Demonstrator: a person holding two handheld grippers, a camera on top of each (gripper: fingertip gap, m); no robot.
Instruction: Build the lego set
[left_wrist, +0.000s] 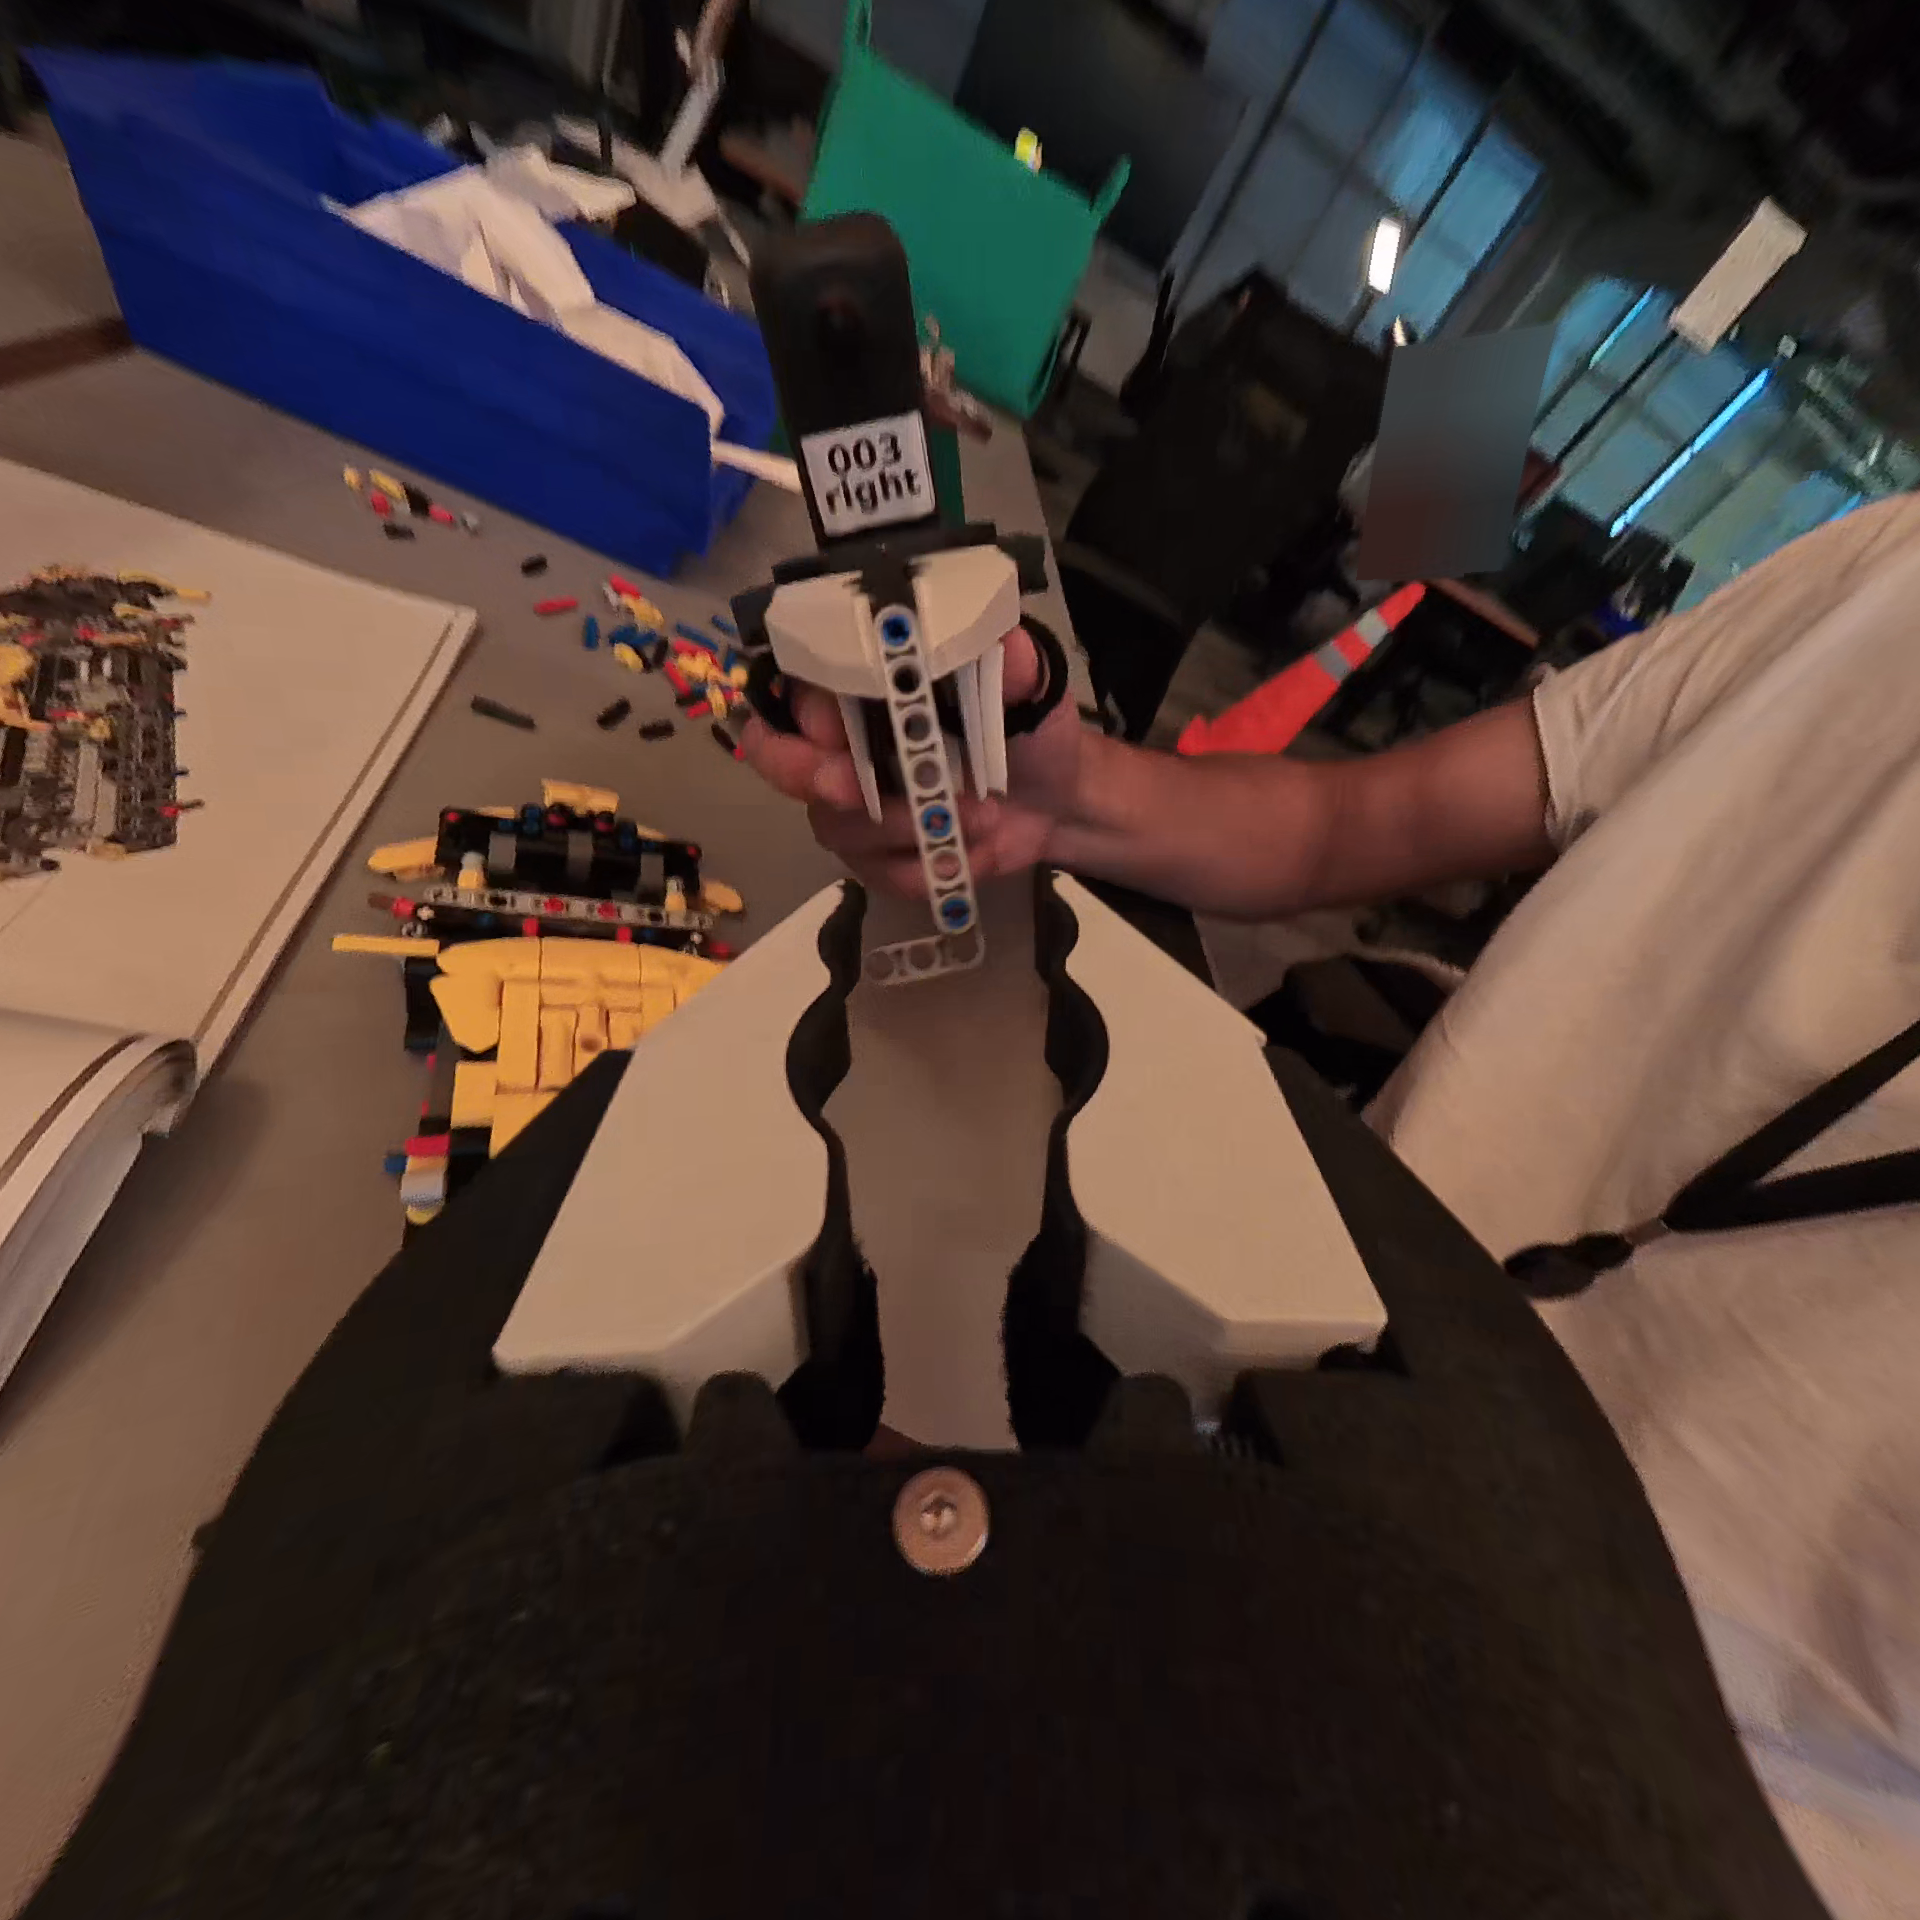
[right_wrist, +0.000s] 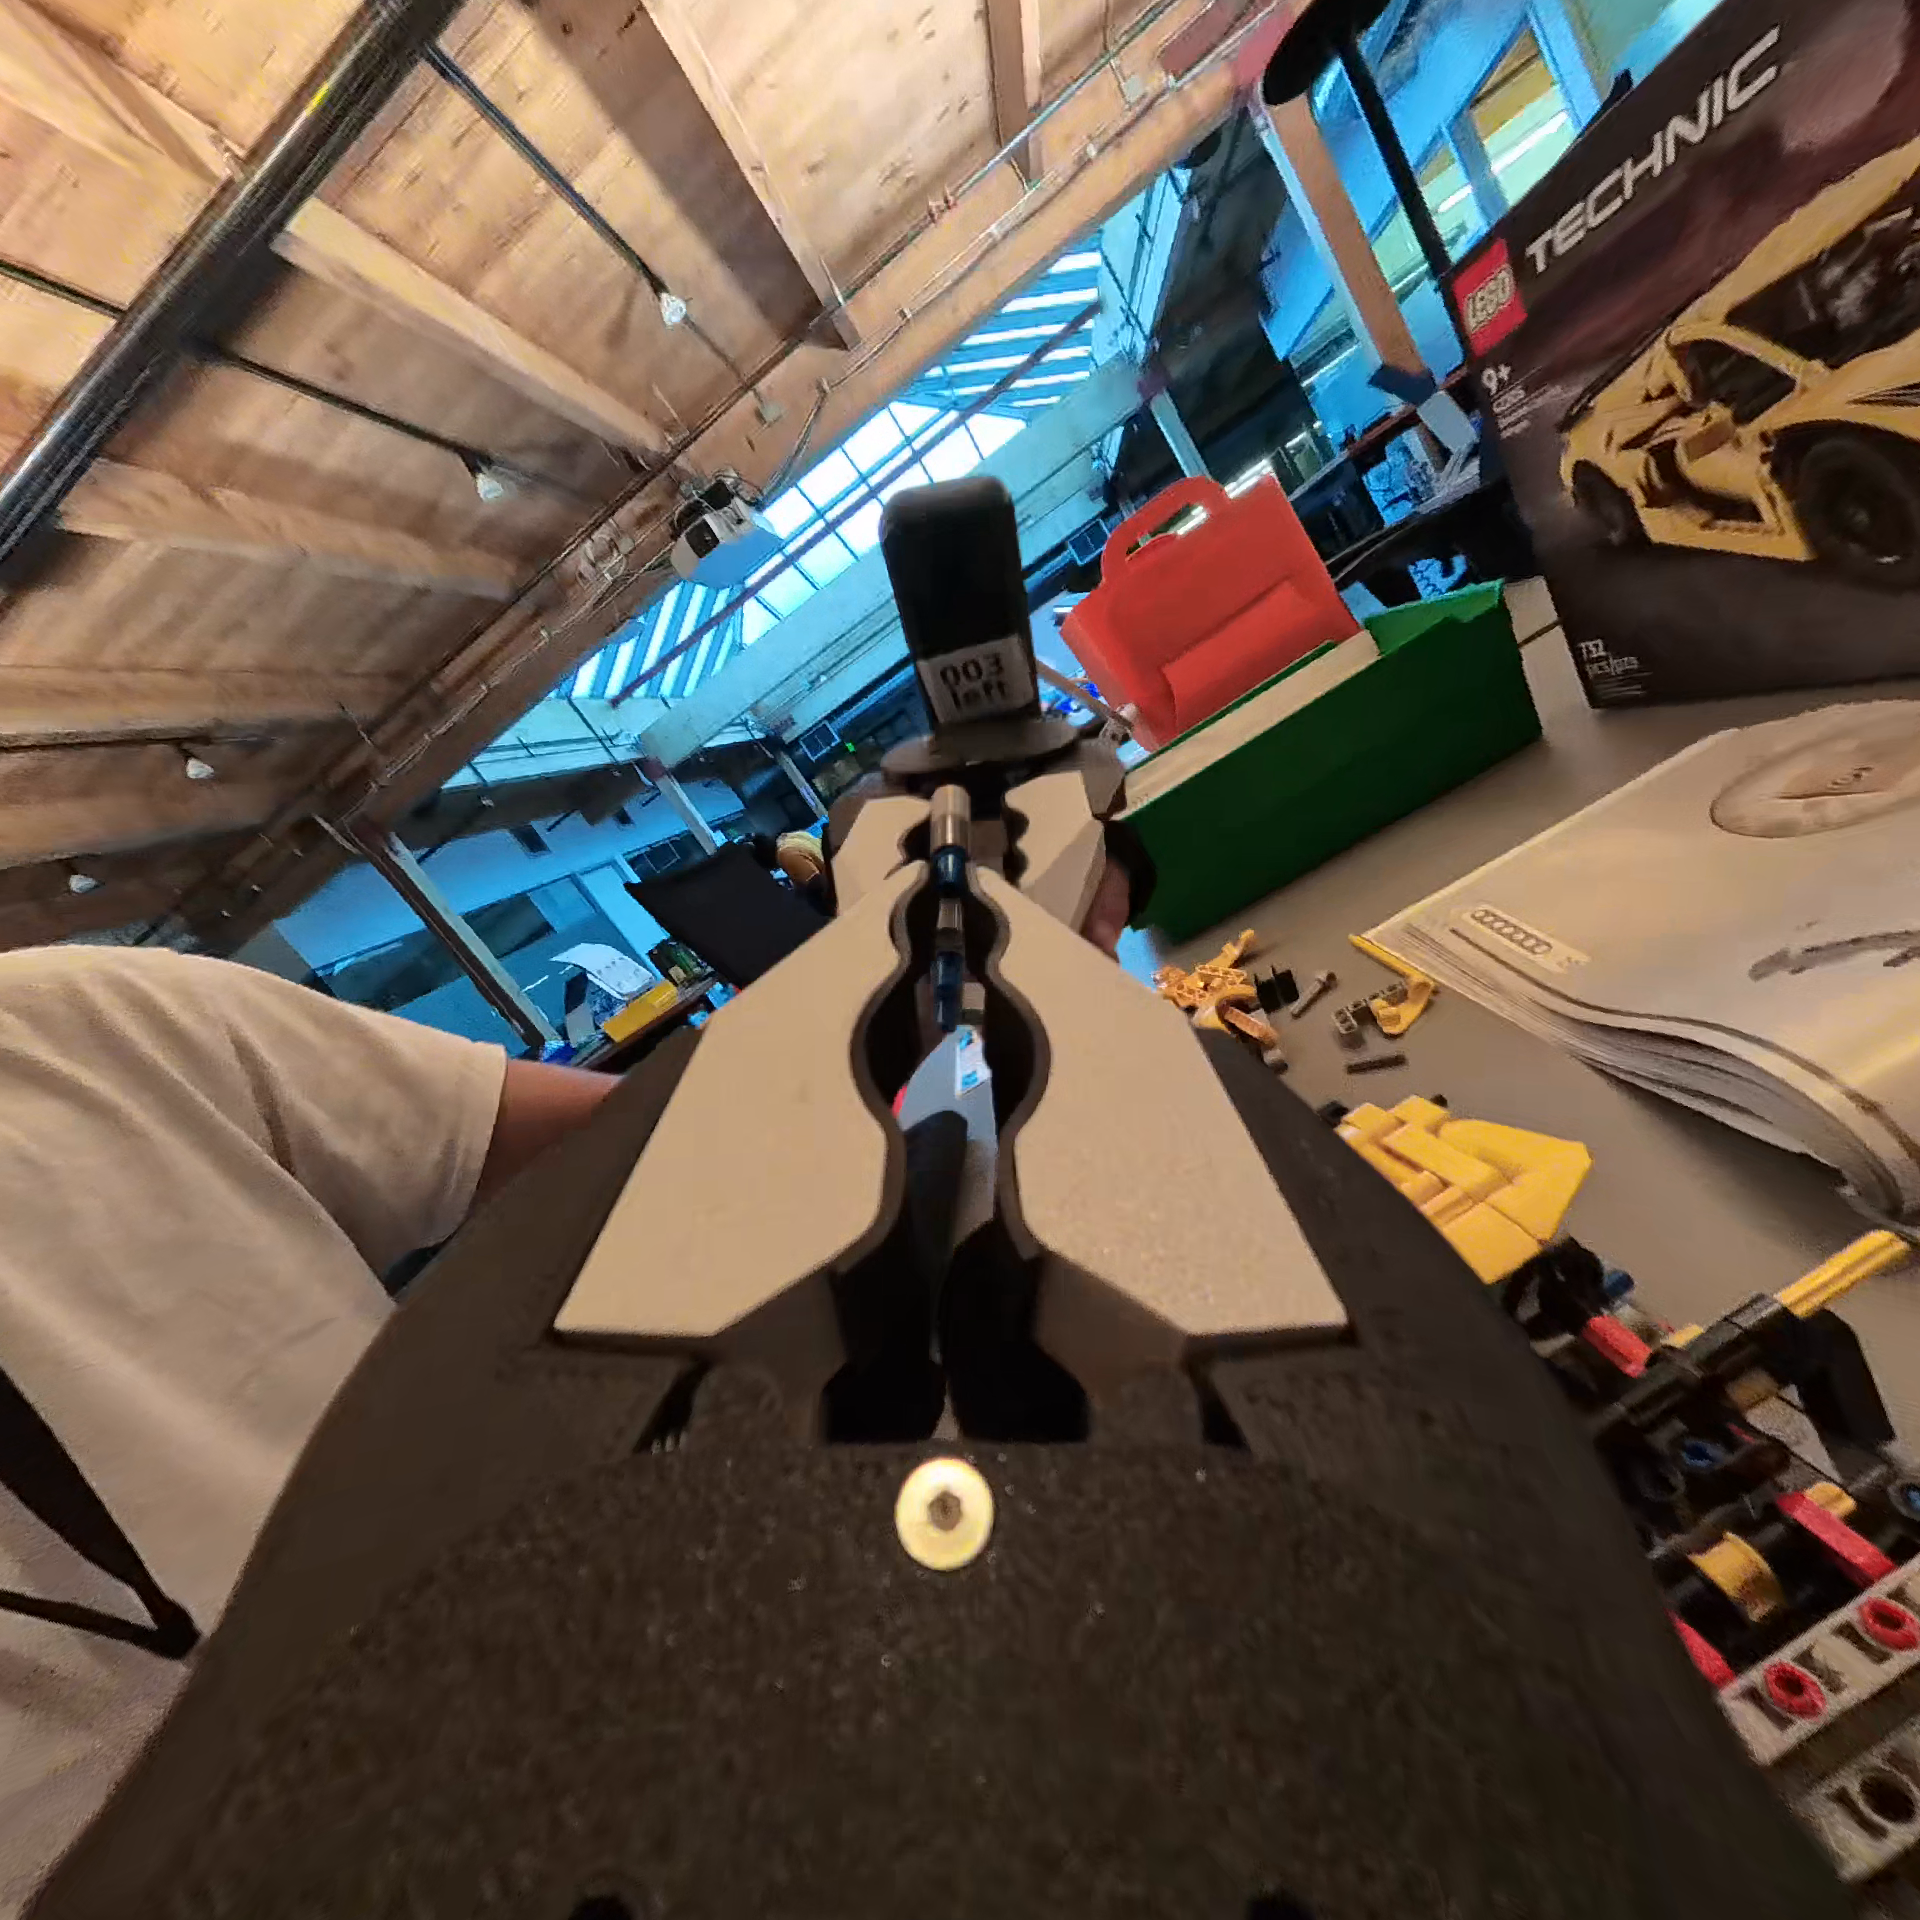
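- While both grippers are raised above the grey table (left_wrist: 312, 1195) and face each other, a long light-grey holed beam (left_wrist: 928, 800) with blue pins hangs between them
- right gripper (left_wrist: 928, 805) pinches the upper part of that beam between its white fingers (left_wrist: 992, 727), jaws pressed onto it; in its own view the fingers (right_wrist: 790, 1091) nearly meet around the thin beam (right_wrist: 948, 935), seen edge-on
- left gripper (left_wrist: 940, 914) has its jaws spread, a clear gap between the tips, and the bent lower end of the beam sits in that gap; whether it touches either tip I cannot tell
- a hand (left_wrist: 935, 821) grips the right gripper from behind
- yellow and black partly built car (left_wrist: 551, 935) lies on the table, left of the left gripper, with loose small pieces (left_wrist: 665, 655) scattered beyond it
- open instruction booklet (left_wrist: 208, 790) lies at the far left, a blue bin (left_wrist: 416, 343) behind it
- set's box (right_wrist: 1714, 364) stands beside a green bin (right_wrist: 1340, 790)
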